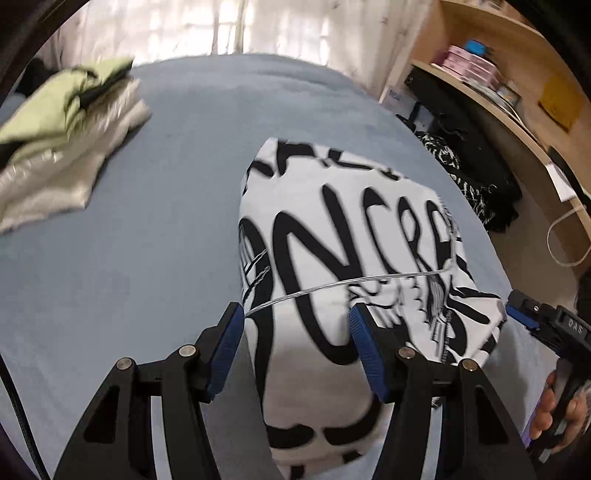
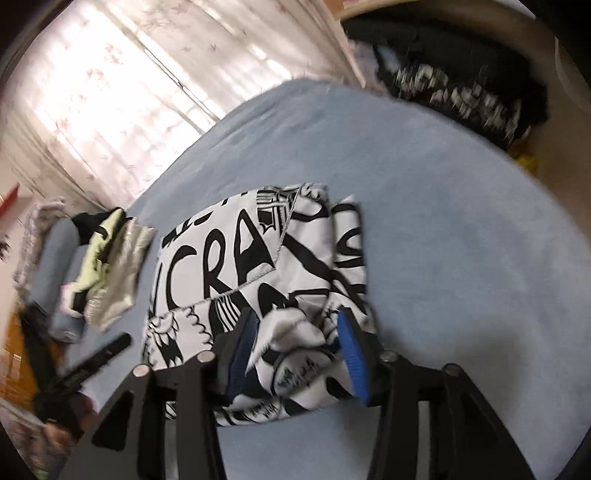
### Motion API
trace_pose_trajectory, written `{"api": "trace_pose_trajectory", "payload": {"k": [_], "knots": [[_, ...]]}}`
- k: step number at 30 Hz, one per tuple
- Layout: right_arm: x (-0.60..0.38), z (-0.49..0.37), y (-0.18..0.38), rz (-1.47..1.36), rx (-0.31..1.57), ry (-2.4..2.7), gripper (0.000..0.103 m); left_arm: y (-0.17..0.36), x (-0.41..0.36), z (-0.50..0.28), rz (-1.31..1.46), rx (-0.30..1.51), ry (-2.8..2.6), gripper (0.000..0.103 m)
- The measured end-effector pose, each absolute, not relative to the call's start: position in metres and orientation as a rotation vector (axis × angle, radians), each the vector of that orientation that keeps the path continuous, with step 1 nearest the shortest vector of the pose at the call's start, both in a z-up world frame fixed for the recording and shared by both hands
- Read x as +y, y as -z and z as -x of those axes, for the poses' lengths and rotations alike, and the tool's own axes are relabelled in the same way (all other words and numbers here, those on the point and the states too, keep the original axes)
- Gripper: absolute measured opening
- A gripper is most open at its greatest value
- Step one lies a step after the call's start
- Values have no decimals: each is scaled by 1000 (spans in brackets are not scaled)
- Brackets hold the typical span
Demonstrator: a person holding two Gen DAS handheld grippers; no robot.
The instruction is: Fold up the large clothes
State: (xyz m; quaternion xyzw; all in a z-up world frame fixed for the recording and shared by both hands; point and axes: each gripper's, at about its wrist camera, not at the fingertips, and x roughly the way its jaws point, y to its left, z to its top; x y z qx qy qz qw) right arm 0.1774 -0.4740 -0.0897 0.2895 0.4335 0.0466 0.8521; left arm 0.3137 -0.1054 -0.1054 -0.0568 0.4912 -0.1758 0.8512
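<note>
While the left wrist view looks down along the left claw [image 1: 297, 345], a black-and-white printed garment [image 1: 354, 236] is seen folded into a long rectangle on a blue bedspread [image 1: 166, 206]. Its long axis runs away from the camera toward the curtained window [image 1: 207, 26], with the near end lying under and between the blue pads. The left claw is spread, and nothing is pinched by it; the cloth is seen in the gap, but contact cannot be told. A thin silvery seam line [image 1: 351, 284] is crossed over the fabric just beyond the fingertips. At the right edge the right claw [image 1: 517, 310] is seen held by a hand [image 1: 554, 406], beside the garment's right corner. Shown only here are wooden shelves [image 1: 498, 74] at upper right. A pale green and silver pile of folded clothes [image 1: 62, 140] is seen well apart at upper left.

From the right wrist view, the same garment [image 2: 229, 266] is seen lying on the bedspread [image 2: 443, 240], tilted, its length running up and left to right. A bunched corner is seen between the pads of the right claw [image 2: 297, 360], which stand partly spread; whether the cloth is pinched cannot be told. The left claw [image 2: 107, 352] is seen as a dark blur at lower left. The folded pile [image 2: 110, 266] lies left of the garment, and a dark patterned heap [image 2: 461, 92] is seen beyond the bed's far edge.
</note>
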Motion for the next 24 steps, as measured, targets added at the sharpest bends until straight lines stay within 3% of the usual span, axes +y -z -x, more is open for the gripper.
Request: {"api": "trace_pose_trajectory", "payload": {"k": [7,21,22,23,24], "knots": [[-478,-231,128,-654,1086,-172,47,127,-100,-328,196,1043,429,56],[-456,-239,135,-614,1203,-296,49,131,-108,-333,179,1032,439,58],[-455,-240,135,-610,1199,-301,45,131,-108,-333,179,1034,436,58],[-451,-243,136,-600,1195,-300,32,130,-109,-333,180,1037,433,58],[-447,-246,136,-573,1191,-285,24,130,-109,-334,180,1042,431,58]]}}
